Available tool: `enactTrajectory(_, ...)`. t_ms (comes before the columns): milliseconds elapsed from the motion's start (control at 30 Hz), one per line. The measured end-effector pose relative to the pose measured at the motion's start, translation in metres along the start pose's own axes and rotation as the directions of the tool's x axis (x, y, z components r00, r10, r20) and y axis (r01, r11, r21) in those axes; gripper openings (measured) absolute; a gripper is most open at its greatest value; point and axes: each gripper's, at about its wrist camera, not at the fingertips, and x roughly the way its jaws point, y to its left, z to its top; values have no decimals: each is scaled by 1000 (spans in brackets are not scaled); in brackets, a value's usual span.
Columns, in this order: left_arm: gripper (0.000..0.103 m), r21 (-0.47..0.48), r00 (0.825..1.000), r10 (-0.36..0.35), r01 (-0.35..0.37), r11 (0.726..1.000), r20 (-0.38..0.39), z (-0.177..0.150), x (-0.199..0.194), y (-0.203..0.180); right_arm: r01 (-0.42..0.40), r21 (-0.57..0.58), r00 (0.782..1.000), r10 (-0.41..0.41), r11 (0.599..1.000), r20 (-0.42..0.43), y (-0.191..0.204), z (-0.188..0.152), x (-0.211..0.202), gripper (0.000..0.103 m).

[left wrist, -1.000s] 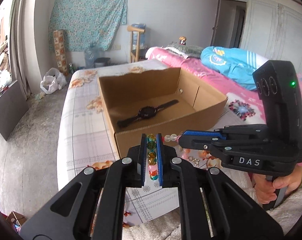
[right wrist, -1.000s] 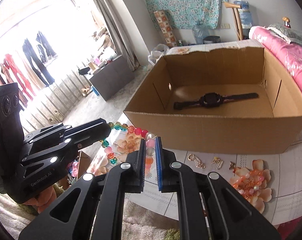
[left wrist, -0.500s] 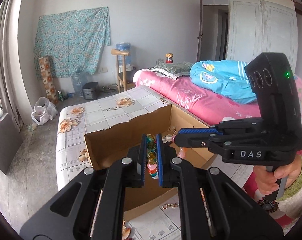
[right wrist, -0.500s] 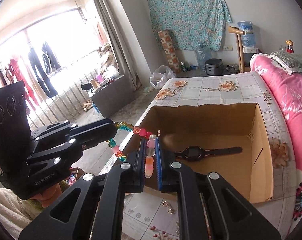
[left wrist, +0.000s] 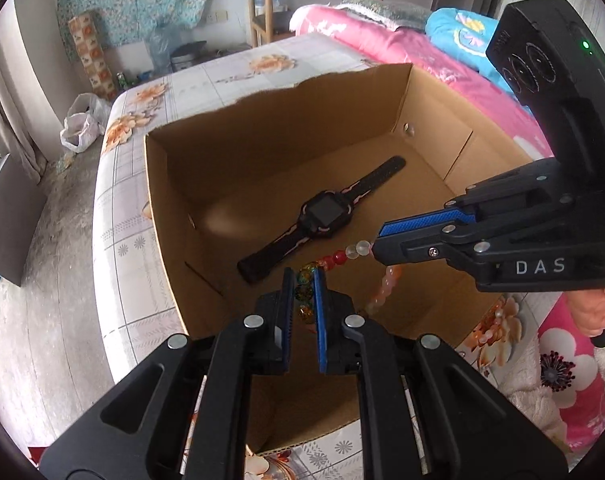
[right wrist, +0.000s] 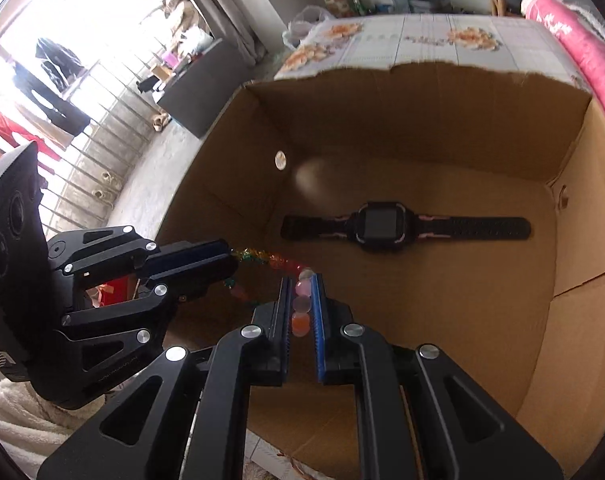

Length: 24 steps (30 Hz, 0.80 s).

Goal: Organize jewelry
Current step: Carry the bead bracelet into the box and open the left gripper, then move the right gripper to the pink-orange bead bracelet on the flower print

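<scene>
A bracelet of coloured beads point(left wrist: 344, 257) hangs stretched between my two grippers over the open cardboard box point(left wrist: 262, 132). My left gripper point(left wrist: 302, 276) is shut on its amber and green beads. My right gripper point(right wrist: 302, 280) is shut on its pink and white beads point(right wrist: 301, 304). The right gripper also shows in the left wrist view point(left wrist: 376, 242), and the left gripper in the right wrist view point(right wrist: 232, 258). A black watch point(left wrist: 322, 218) lies flat on the box floor, seen too in the right wrist view point(right wrist: 386, 226).
The box stands on a table with a flower-patterned cloth point(left wrist: 126, 236). A pink bed point(left wrist: 382, 44) with a blue quilt runs along the right. The floor lies to the left past the table edge point(left wrist: 98, 200).
Both grippers have carried the bracelet forward from in front of the box to above its inside, and now tilt down toward the box floor and the watch.
</scene>
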Motion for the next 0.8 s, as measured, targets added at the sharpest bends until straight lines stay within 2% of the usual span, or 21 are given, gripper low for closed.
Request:
enactTrajectory(67,21,-7,1000,2,-2,1000,-8,-1,2,4,-16,19,999,17,1000,-46,-4,2,10,11)
enactTrajectory(167,24,-30,1000,14,-13,999,19,0,-1,11,-12,34,999,13,999,-35,-7,2,10,11)
enactTrajectory(267,24,-54,998,15,-11,998,65,0,-12,17,-21,42,1000,21,999,11,-8,1,0,11)
enactTrajectory(367,25,-66,992,15,-7,998,127,-2,-28,20,7,20,997,-8,1000,77,-4,-4,-17,12)
enactTrajectory(400,26,-67,988,15,-5,998,151,-4,-34,20,12,15,995,-13,1000,98,-4,-6,-23,15)
enactTrajectory(467,36,-63,978,18,-4,998,208,-11,-50,19,20,8,988,-21,1000,154,-1,-13,-39,23)
enactTrajectory(500,38,-59,971,23,-9,998,239,-16,-57,17,20,3,982,-20,1000,189,1,-18,-49,28)
enactTrajectory(533,43,-53,963,25,-11,999,269,-22,-66,15,19,-7,975,-17,1000,221,4,-23,-58,30)
enactTrajectory(600,54,-38,946,22,-10,999,323,-33,-81,9,26,-32,955,-15,999,297,12,-37,-81,41)
enactTrajectory(633,63,-30,937,13,-3,1000,348,-41,-87,6,30,-45,942,-13,999,334,16,-45,-91,44)
enactTrajectory(700,72,-7,924,-20,24,1000,383,-59,-96,-1,45,-70,912,-12,997,409,23,-66,-113,60)
enactTrajectory(767,83,21,926,-50,46,999,374,-76,-96,-10,67,-93,879,-14,993,476,28,-89,-130,69)
enactTrajectory(800,84,33,932,-64,56,998,357,-85,-94,-14,78,-101,865,-17,992,502,30,-101,-137,74)
